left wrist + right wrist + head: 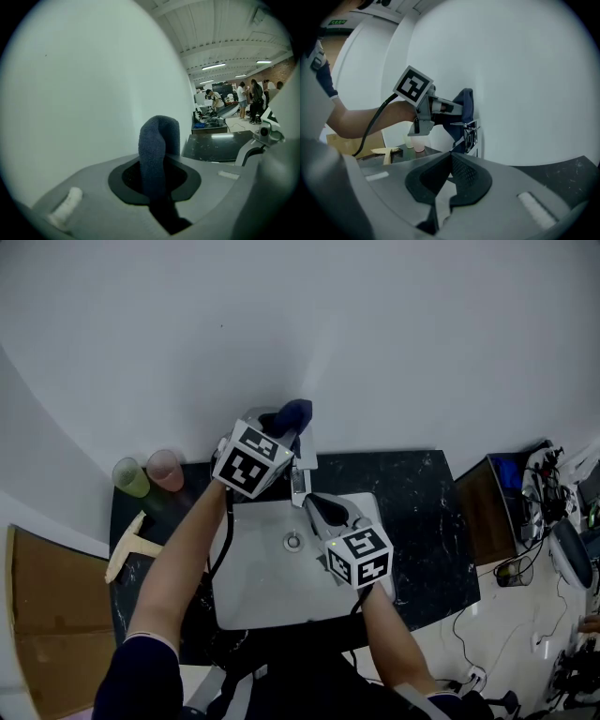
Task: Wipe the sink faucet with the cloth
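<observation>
Left gripper [284,424] clamped on a dark blue terry cloth [157,150], which stands up as a folded loop between its jaws. The gripper is above the chrome sink faucet [471,133], at the back edge of the white square sink [253,601]. In the right gripper view the cloth's hanging end appears to reach the faucet, though contact cannot be confirmed. Right gripper [449,165] hovers over the basin, jaws pressed together with nothing between them. On the black speckled countertop [422,512], left of the sink, a translucent green cup [131,477] and a pink cup [165,470] stand side by side.
</observation>
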Demonstrator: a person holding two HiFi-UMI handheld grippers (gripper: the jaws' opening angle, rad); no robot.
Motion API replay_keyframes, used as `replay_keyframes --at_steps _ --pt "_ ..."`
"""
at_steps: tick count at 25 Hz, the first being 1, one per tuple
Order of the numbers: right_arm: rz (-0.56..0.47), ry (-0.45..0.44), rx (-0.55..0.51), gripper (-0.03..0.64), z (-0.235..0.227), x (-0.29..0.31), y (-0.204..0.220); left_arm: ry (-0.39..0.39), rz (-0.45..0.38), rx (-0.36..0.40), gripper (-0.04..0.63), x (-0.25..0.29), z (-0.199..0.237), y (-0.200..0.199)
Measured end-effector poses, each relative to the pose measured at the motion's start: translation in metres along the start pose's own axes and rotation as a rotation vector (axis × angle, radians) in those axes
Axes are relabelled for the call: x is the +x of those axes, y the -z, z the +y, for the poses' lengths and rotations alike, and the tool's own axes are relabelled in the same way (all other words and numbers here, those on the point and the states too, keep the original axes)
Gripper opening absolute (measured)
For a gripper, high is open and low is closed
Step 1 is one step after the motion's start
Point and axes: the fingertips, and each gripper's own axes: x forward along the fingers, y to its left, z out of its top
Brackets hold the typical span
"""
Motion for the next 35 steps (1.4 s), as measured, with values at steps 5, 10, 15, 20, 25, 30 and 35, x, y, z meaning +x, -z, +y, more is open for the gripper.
replay_keyframes --at_steps 5,10,15,20,25,30,35 --pt "-0.009 -0.008 0.004 0.006 0.0 0.001 0.0 0.076 -0.017 0.056 0.051 0.016 -0.014 -0.02" --pt "-0.02 -0.012 0.008 0.006 -0.001 0.001 -0.001 0.105 0.033 0.146 0.052 0.036 -0.022 -0.012" --pt "-0.019 -0.03 0.007 0.006 0.001 0.003 0.0 0.172 0.085 0.231 0.05 0.033 -0.031 -0.008" --pt "-0.022 -0.032 0.018 0.006 0.001 0.004 0.001 0.232 0.104 0.253 0.048 0.021 -0.047 -0.005" --pt "-0.02 -0.031 0.023 0.006 0.001 0.005 0.001 0.263 0.091 0.249 0.048 0.002 -0.065 -0.008" --pt "-0.02 -0.03 0.031 0.006 0.0 0.006 0.001 0.31 0.074 0.233 0.048 -0.015 -0.084 -0.006" --pt "-0.02 -0.027 0.035 0.006 0.0 0.006 0.0 0.365 0.068 0.257 0.048 -0.032 -0.103 -0.003"
